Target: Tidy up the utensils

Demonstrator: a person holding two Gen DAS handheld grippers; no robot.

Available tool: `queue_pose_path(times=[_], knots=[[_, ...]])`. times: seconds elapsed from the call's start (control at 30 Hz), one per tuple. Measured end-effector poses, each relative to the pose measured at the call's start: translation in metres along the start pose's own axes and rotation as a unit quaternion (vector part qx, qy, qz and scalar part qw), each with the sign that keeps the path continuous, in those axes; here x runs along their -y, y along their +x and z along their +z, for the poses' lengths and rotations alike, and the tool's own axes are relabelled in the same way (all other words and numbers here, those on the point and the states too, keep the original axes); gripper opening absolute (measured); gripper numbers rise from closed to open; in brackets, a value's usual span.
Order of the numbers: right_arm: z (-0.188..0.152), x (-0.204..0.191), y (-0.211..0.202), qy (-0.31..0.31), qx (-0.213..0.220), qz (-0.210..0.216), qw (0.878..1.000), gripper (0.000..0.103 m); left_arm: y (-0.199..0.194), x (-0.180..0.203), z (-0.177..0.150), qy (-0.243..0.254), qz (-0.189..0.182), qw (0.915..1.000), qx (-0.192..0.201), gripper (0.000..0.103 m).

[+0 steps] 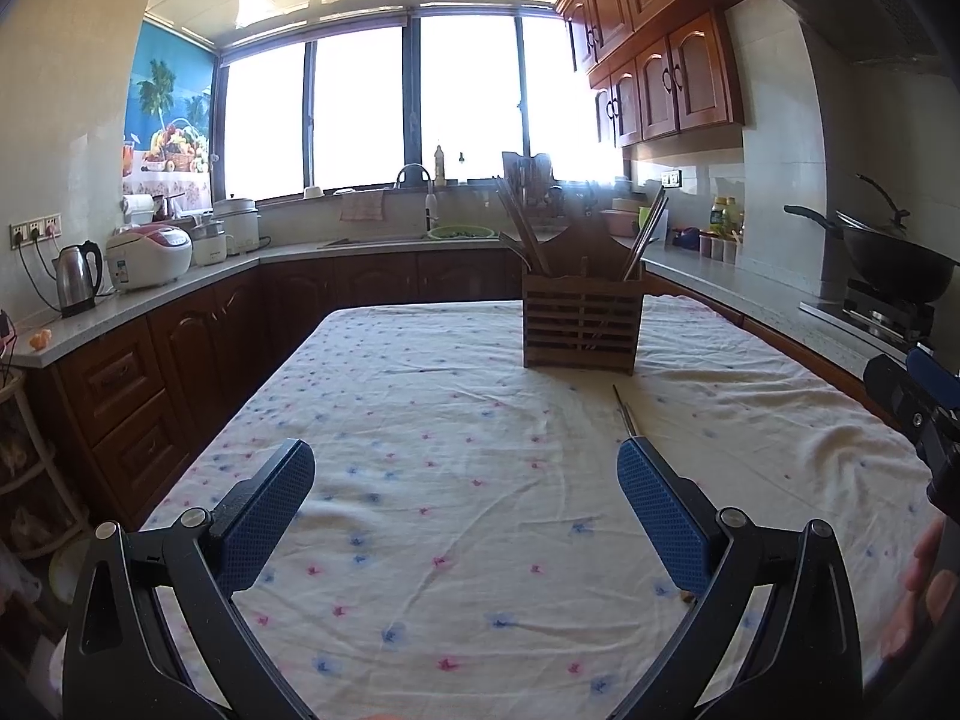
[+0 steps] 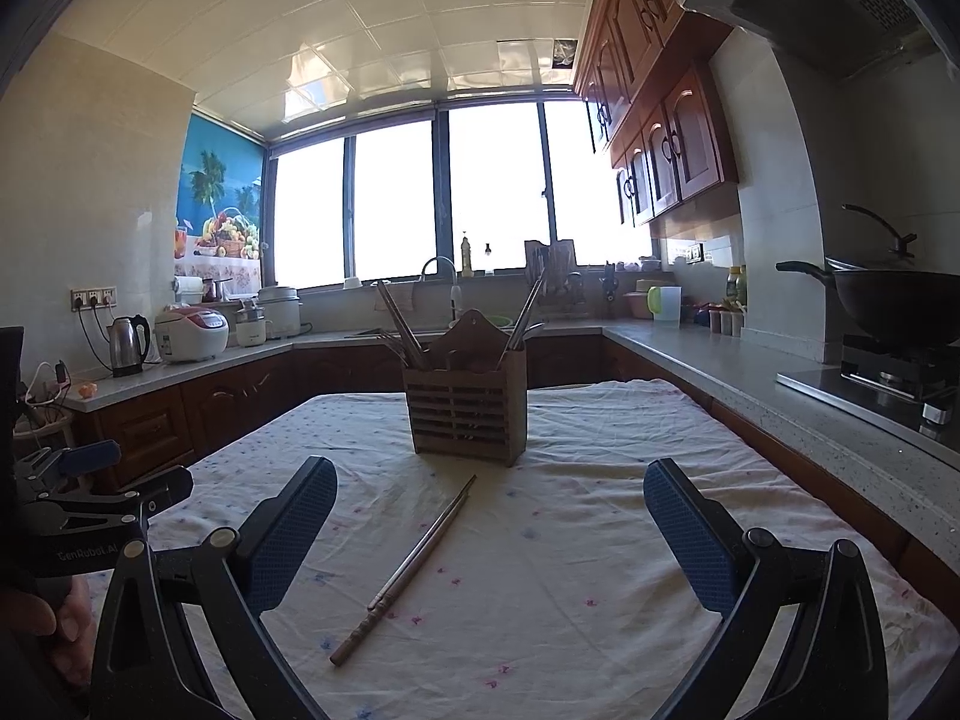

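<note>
You are holding both grippers above the near part of the cloth-covered table (image 2: 600,600), and neither is carrying anything. The left gripper (image 1: 465,516) is standing with its jaws spread wide; the right gripper (image 2: 489,531) is doing the same.

Progress, judged from the layout: most of the work is looking done. The wooden utensil holder (image 2: 467,414) is standing upright toward the far edge of the table, and several chopsticks and utensils are already leaning out of its two end compartments. One pair of chopsticks (image 2: 408,570) is lying loose on the cloth, near the holder's front but not touching it. That pair is what remains to be put away.

Orientation of the loose pair: the two sticks are lying flat and side by side, touching along most of their length. In the right wrist view the long axis is running diagonally, the thick handle ends pointing toward the near left corner and the thin tips pointing toward the holder. The pair is sitting between the right gripper's fingers in that view; in the left wrist view only its tips are showing, beside the right-hand finger.
</note>
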State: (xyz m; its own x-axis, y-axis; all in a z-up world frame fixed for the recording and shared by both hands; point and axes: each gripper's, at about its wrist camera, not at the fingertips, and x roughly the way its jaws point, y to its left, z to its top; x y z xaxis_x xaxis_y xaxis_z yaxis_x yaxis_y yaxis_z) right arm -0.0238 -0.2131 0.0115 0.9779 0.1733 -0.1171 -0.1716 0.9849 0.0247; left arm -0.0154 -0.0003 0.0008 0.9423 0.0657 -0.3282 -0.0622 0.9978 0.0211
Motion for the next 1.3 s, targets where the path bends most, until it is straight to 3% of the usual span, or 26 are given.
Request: queue_pose_path(times=[1.3], knots=[[0.0008,-0.0042,-0.002,0.001,0.001,0.003,1.0,0.103,0.0038,0.0015,-0.0011,0.001,-0.009,0.9999,-0.008,0.103]])
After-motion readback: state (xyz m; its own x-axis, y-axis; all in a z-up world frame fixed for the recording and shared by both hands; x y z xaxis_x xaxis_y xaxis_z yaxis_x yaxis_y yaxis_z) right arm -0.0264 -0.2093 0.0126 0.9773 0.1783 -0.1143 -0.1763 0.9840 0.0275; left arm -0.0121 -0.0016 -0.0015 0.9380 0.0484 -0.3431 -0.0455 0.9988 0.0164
